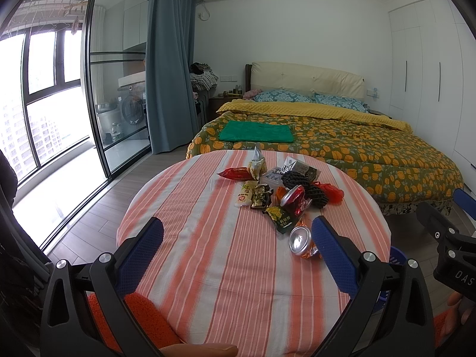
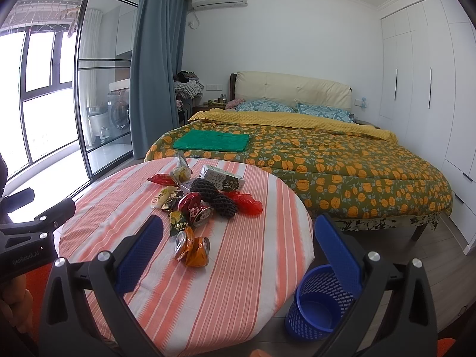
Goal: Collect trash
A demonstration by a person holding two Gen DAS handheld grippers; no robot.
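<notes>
A bedroom with white walls (image 2: 297, 35) and a wood-look floor (image 1: 98, 208). A bed (image 2: 327, 160) with an orange-flowered quilt stands behind a round table (image 2: 238, 267) in a striped cloth. Daylight enters through a large window (image 1: 44, 95) beside a blue curtain (image 1: 169, 59); white wardrobes (image 2: 422, 89) line the right wall

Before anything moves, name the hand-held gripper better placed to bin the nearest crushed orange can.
Right. The right hand-held gripper is open with the crushed orange can between its fingers, and the blue mesh wastebasket stands on its side of the table.
</notes>
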